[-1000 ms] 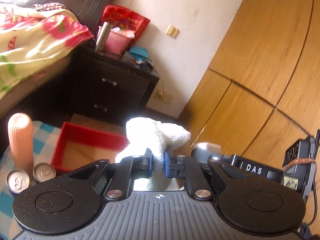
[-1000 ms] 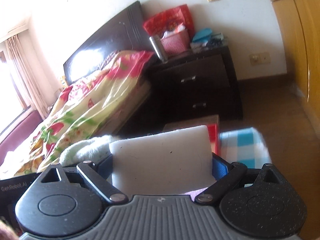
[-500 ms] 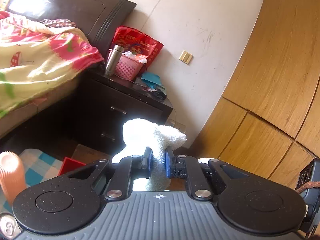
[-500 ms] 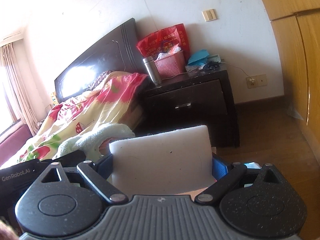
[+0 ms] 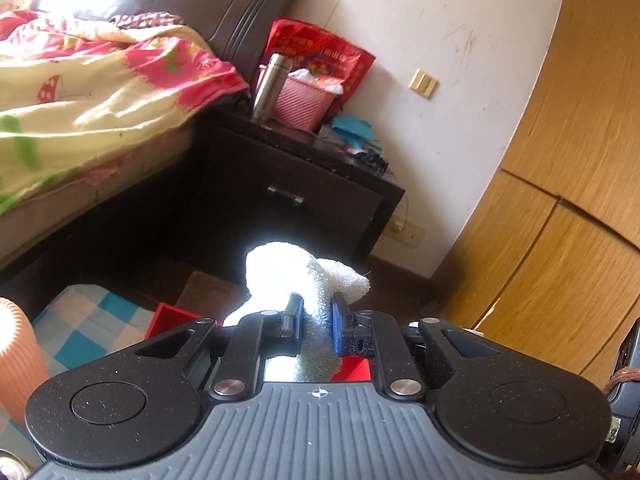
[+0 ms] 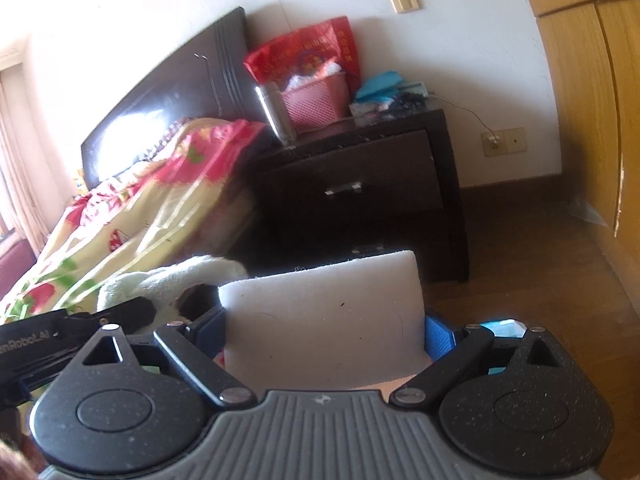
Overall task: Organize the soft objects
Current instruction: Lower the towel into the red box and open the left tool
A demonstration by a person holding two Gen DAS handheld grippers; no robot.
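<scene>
White terry cloth, a small towel [image 5: 308, 280], is pinched between the nearly closed jaws of the left tool [image 5: 316, 326] in the left wrist view. It bunches up above the pads and hangs below them over a red box [image 5: 170, 318] on the blue-checked table [image 5: 92, 320]. The grip takes only a narrow fold, so the towel could slide out if it is swung, or drape across the box rim on release. A ribbed peach cup [image 5: 16, 360] stands at the table's left edge and could be knocked.

In the right wrist view, the right tool [image 6: 324, 330] stands wide, clamped on a white foam block [image 6: 324, 312] held upright. Foam gives, so the block may twist or slip sideways. The left tool sits close beside it; the two could collide.
</scene>
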